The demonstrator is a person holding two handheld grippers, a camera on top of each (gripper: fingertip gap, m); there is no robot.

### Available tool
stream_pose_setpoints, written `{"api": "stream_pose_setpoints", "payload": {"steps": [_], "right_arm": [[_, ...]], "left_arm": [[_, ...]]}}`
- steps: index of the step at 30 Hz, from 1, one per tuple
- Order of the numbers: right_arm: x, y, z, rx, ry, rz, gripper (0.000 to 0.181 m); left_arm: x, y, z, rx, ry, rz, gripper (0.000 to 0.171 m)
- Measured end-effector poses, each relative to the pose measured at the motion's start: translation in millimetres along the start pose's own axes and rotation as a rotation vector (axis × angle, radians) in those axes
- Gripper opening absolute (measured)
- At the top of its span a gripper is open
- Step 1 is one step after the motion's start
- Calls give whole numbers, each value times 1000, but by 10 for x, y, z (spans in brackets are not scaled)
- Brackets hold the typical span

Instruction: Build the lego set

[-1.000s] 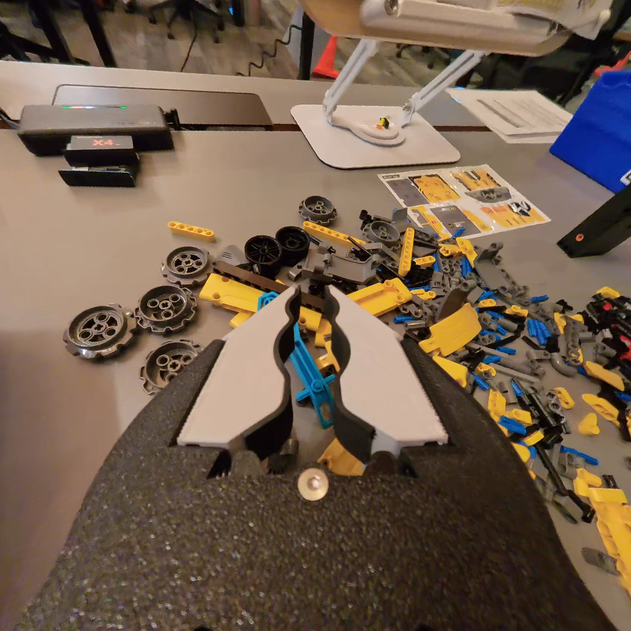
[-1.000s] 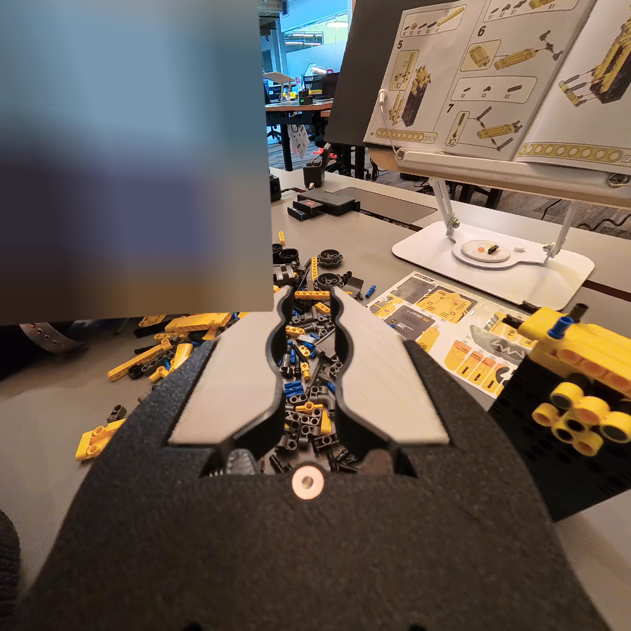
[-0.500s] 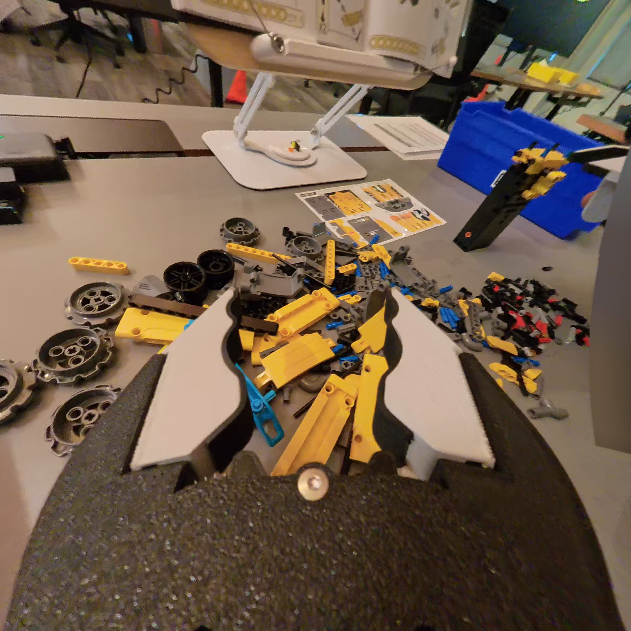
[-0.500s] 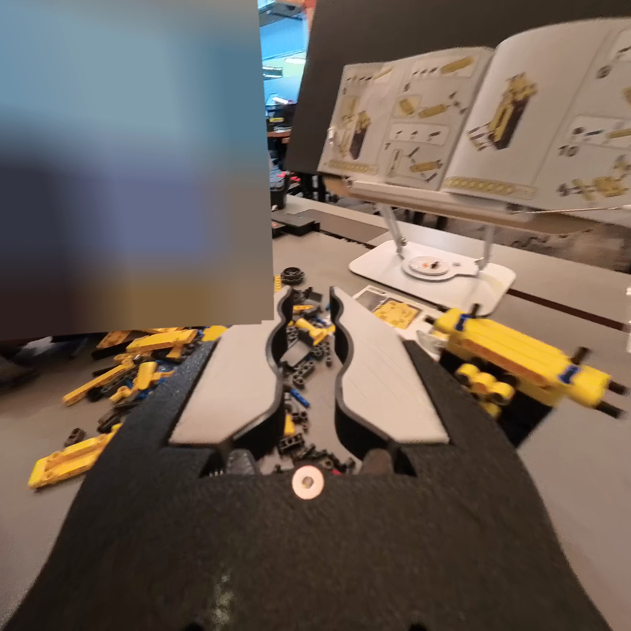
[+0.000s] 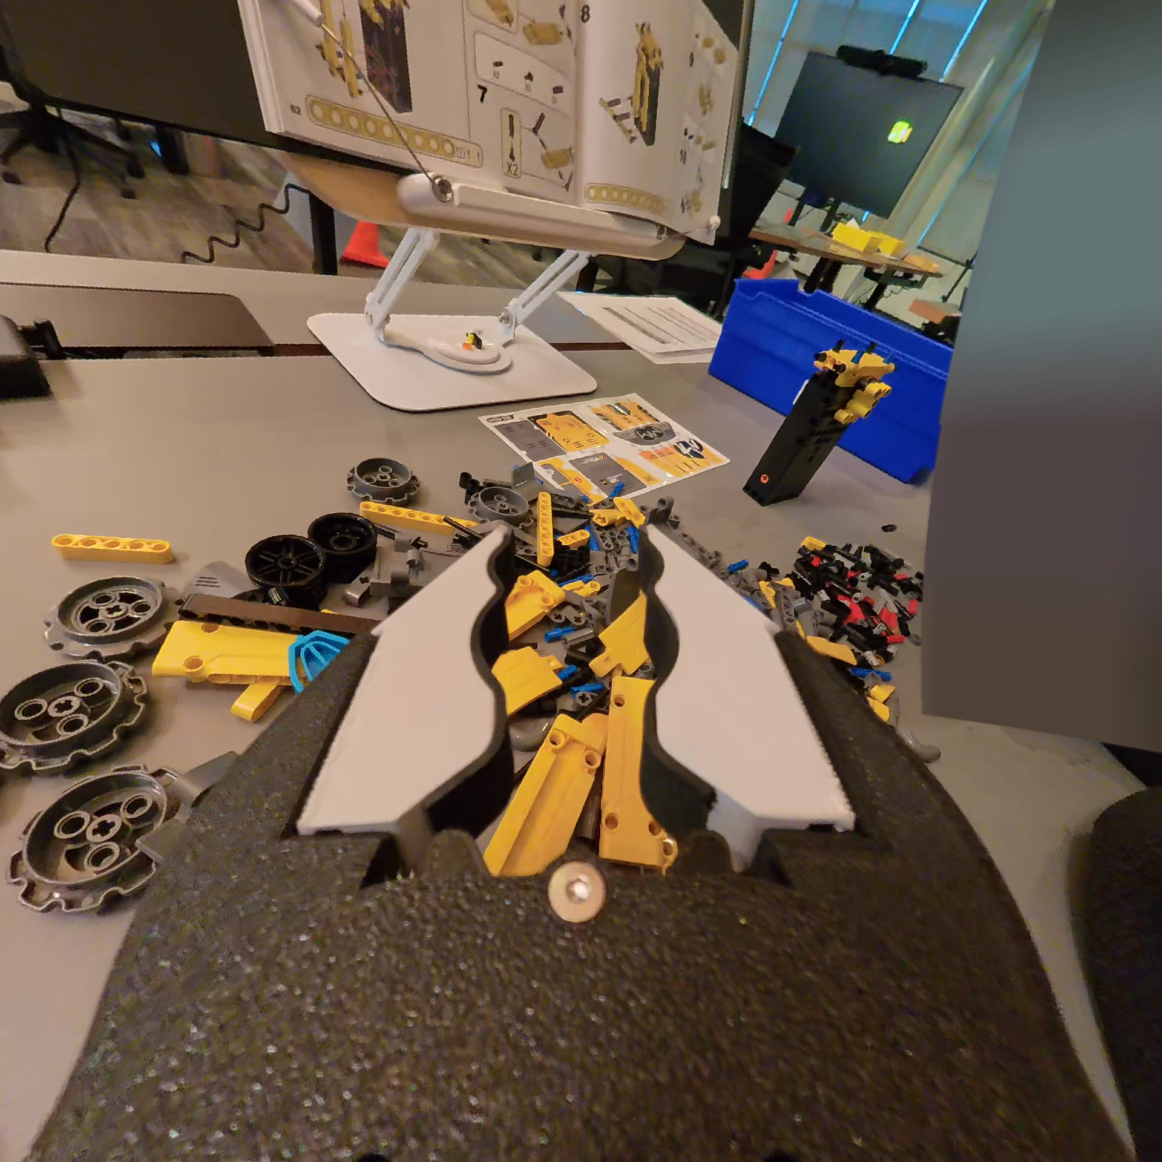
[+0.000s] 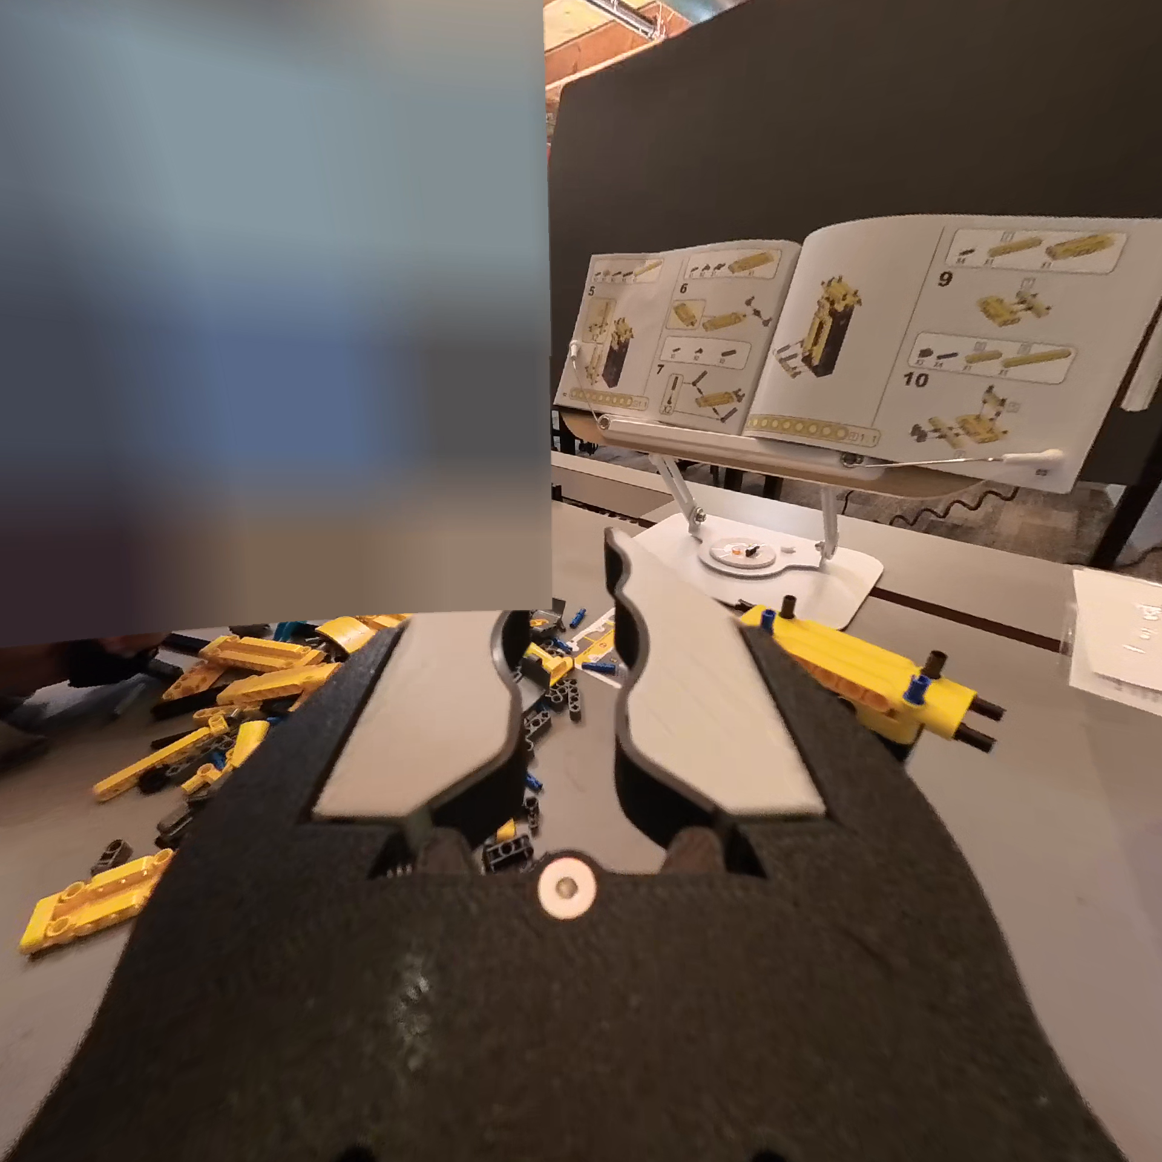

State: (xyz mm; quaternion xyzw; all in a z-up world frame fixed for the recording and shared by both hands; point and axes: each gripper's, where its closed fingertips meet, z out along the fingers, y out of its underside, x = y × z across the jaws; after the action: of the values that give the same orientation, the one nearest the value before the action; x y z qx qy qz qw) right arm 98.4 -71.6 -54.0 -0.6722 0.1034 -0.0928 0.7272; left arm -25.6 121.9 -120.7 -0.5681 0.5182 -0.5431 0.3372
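My left gripper (image 5: 575, 541) is open and empty, low over a pile of loose building parts (image 5: 566, 603); long yellow panels (image 5: 547, 792) lie between its fingers. A black block with a yellow top (image 5: 811, 440) stands tilted on the table at the far right. In the right wrist view its yellow beams (image 6: 868, 679) with black and blue pins sit just right of my right gripper (image 6: 566, 566). That gripper holds nothing, its jaws a little apart over small dark parts. Its left fingertip is hidden by a blurred patch.
Grey sprocket wheels (image 5: 69, 710), black tyres (image 5: 283, 559) and a yellow beam (image 5: 113, 547) lie at the left. A sticker sheet (image 5: 603, 440), a white book stand (image 5: 453, 365) with an open booklet (image 6: 849, 339) and a blue bin (image 5: 817, 352) are behind. More yellow panels (image 6: 264, 666) lie left of the right gripper. Spacing between my two grippers at the tips: around 25 cm. My left gripper's tips are some 20 cm from the yellow beam (image 5: 113, 547).
My left gripper opened from nearly shut and moved right over the yellow panels. My right gripper swung right and tilted up; the yellow assembly is now close by its right finger.
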Motion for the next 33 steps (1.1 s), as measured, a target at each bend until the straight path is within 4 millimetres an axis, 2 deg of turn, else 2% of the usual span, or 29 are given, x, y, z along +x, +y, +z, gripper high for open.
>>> {"api": "stream_pose_setpoints", "payload": {"steps": [7, 16, 19, 23, 25, 29, 33], "right_arm": [[-21, -4, 5, 7, -12, 6, 21], [-49, 100, 61, -43, -31, 39, 21], [-184, 306, 151, -145, -105, 84, 21], [-425, 823, 241, -419, -205, 146, 32], [-539, 925, 251, -467, -241, 157, 32], [-625, 931, 254, -475, -258, 123, 32], [-470, 821, 225, -427, -192, 113, 31]], "left_arm": [[11, 28, 16, -17, -5, 22, 35], [-3, 24, 14, -14, -14, 24, 34], [-5, 24, 18, -14, -17, 25, 34], [-11, 31, 32, -20, -22, 29, 34], [-13, 38, 37, -23, -26, 35, 35], [-9, 9, 22, -8, -32, 50, 34], [-7, 11, 22, -8, -28, 45, 34]]}}
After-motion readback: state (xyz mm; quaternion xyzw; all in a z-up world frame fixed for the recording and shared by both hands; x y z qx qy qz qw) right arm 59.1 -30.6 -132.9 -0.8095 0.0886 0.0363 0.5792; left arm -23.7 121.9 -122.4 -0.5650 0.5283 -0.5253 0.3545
